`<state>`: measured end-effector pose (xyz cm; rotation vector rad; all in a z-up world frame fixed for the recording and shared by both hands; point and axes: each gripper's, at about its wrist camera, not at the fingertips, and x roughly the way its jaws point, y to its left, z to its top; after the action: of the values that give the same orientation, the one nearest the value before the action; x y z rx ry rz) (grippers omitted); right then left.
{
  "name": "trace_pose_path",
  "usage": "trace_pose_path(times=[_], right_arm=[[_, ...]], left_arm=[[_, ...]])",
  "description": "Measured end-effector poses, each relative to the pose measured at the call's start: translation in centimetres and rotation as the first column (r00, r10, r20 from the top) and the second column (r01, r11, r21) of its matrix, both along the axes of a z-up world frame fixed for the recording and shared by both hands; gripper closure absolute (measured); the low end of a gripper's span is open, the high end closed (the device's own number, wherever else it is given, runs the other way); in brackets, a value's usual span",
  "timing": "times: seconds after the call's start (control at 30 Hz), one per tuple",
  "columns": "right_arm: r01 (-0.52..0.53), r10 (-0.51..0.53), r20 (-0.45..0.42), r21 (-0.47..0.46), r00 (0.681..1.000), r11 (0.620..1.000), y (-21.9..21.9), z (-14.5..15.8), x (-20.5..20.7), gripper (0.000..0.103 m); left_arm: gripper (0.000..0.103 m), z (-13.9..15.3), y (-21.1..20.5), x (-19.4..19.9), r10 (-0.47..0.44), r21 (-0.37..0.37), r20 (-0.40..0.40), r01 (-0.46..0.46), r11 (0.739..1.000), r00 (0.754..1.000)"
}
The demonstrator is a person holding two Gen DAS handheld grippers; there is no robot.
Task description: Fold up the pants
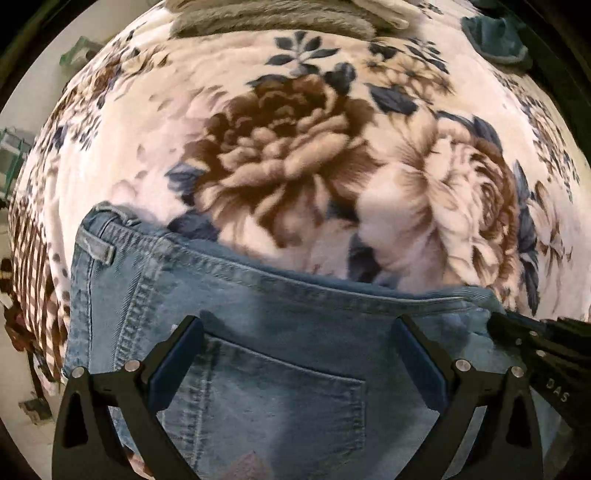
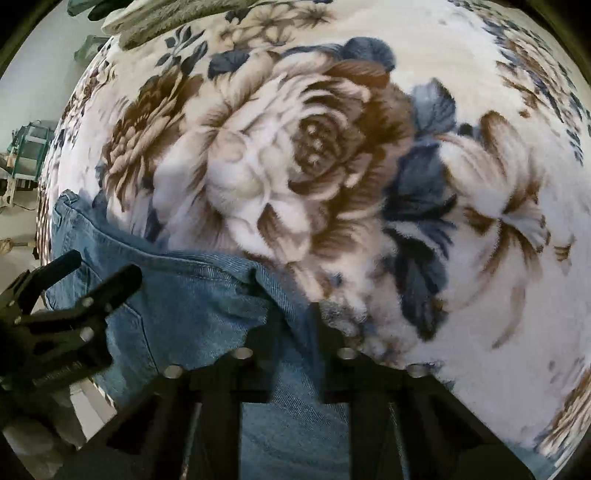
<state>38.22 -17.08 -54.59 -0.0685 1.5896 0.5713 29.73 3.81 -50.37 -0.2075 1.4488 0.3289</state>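
Note:
Light blue jeans lie on a floral blanket with the waistband towards the far side and a back pocket facing up. My left gripper points down over that pocket, its blue-padded fingers wide open with nothing between them. In the right wrist view the jeans fill the lower left. My right gripper is shut on a fold of denim at the jeans' right edge. Each gripper shows in the other's view: the right gripper at the jeans' right corner, the left gripper open.
A grey fuzzy cushion or folded throw lies at the far side of the blanket, and a teal cloth sits at the far right. The bed's edge drops to the floor on the left, where a green rack stands.

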Motion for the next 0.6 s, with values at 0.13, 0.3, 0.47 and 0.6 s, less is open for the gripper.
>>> trace_pose_path(times=[0.13,0.3,0.47,0.6], right_arm=[[0.031,-0.031,0.01,0.036,0.999,0.999,-0.9,1.5,-0.2,0.094],[0.024,-0.025,0.015,0.064,1.0,0.998,-0.3,2.9,0.3,0.086],[0.01,-0.014,0.034,0.137,0.999,0.99,0.7,4.1,0.6,0.076],[-0.073,0.075,-0.028,0.079,0.997,0.994,2.6,0.8,-0.1,0.071]], left_arm=[[0.0,0.2,1.8,-0.5,0.02,-0.001,0.005,-0.02,1.0,1.0],[0.0,-0.3,3.6,-0.2,0.004,0.025,0.001,-0.004,1.0,1.0],[0.0,-1.1,3.8,-0.2,-0.004,0.025,-0.005,0.005,1.0,1.0],[0.0,-1.4,3.8,-0.6,-0.002,0.019,-0.004,0.002,1.0,1.0]])
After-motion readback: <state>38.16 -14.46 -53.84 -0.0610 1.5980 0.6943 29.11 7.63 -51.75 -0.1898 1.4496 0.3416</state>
